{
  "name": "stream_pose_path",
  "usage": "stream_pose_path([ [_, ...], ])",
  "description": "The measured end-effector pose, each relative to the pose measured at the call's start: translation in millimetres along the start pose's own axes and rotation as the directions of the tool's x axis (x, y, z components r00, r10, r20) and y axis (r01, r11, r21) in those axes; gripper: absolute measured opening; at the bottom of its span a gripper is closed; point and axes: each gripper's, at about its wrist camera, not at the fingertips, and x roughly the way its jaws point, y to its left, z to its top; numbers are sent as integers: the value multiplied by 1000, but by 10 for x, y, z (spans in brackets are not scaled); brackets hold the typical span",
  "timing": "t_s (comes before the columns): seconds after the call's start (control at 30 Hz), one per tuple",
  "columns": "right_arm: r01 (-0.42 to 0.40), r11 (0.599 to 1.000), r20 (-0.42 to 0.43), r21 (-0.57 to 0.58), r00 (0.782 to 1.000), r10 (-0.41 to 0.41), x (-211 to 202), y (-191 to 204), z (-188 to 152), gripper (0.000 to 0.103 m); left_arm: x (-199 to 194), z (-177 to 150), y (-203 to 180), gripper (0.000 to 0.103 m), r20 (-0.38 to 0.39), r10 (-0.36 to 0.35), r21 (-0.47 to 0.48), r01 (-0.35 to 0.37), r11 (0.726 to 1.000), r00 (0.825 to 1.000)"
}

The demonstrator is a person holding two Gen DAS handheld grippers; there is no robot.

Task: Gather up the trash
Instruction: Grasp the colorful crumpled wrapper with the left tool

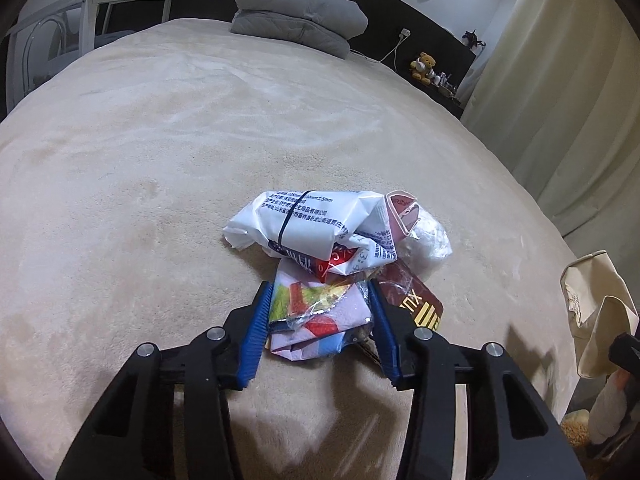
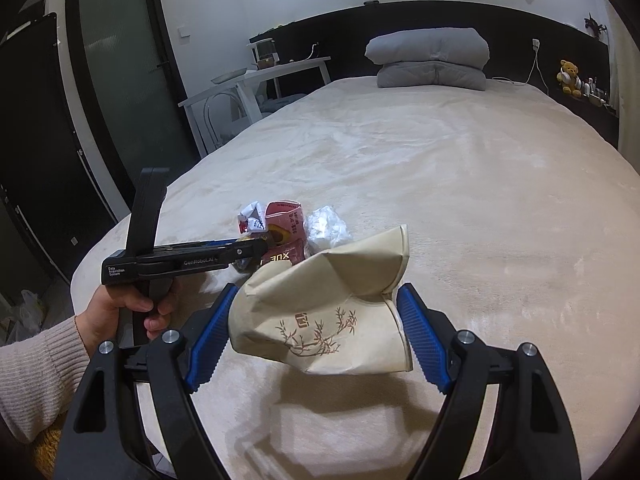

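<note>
- The brown card (image 1: 416,300) lies half under the white wrapper (image 1: 296,224), so only some of its gold letters show.
- Beside the white wrapper, the left tool (image 2: 244,249) hides the front of the pile in the right wrist view.
- The small items beside the teddy bear (image 2: 569,76) are too small to identify.
- The paper bag (image 1: 596,312) is cut off near the picture's edge.

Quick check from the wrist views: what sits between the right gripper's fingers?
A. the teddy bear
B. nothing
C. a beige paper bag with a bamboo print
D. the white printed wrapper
C: the right gripper holds the beige bag with the bamboo print between its blue pads; the wrappers lie by the left gripper.
</note>
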Motion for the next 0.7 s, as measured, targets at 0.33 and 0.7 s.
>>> stream_pose_path([
  [0.33,5,1000,-2,-5,1000,-5,-1,3,-8,79,-78,-34,-86,44,3,18,38,-19,999,1000],
  [0.7,38,999,-5,25,999,-37,-84,-43,-107,79,-345,-167,-253,44,26,-1,38,0,999,1000],
])
